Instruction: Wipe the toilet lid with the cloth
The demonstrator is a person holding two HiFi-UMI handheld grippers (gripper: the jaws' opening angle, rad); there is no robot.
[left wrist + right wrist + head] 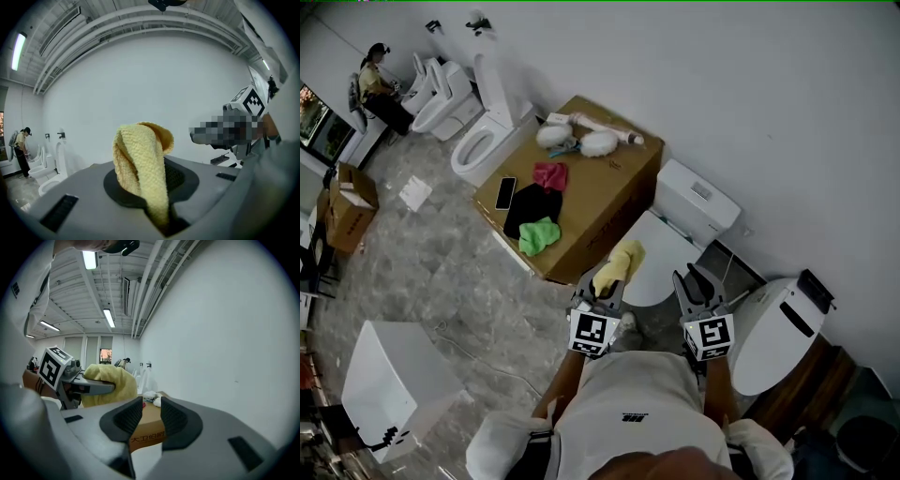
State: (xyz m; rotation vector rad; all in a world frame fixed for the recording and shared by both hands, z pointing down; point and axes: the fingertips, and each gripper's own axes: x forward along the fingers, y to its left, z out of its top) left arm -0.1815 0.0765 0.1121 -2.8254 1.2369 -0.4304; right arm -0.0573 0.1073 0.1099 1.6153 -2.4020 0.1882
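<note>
- Over on the left: what's the left gripper (607, 284) got?
- It's clamped on the yellow cloth (621, 262). The cloth sticks up out of the jaws with its loose end folded over. It looks raised, not pressed on anything.
- And the toilet lid (664, 251)?
- Closed, white, just ahead of the cloth, slightly to its right and lower down. Its long axis runs from the person away toward the tank (696, 199). From the head view the cloth overlaps the lid's near left edge. Contact, can't tell.
- Nearer hand?
- The left one, and it has the cloth. My guess is it needs to tip down and go forward-right, then stroke along that axis.
- And the right gripper (699, 284)?
- Empty. Its jaws are a narrow gap apart, with only the cardboard box (146, 427) seen through the gap. It hovers by the lid's right edge.
</note>
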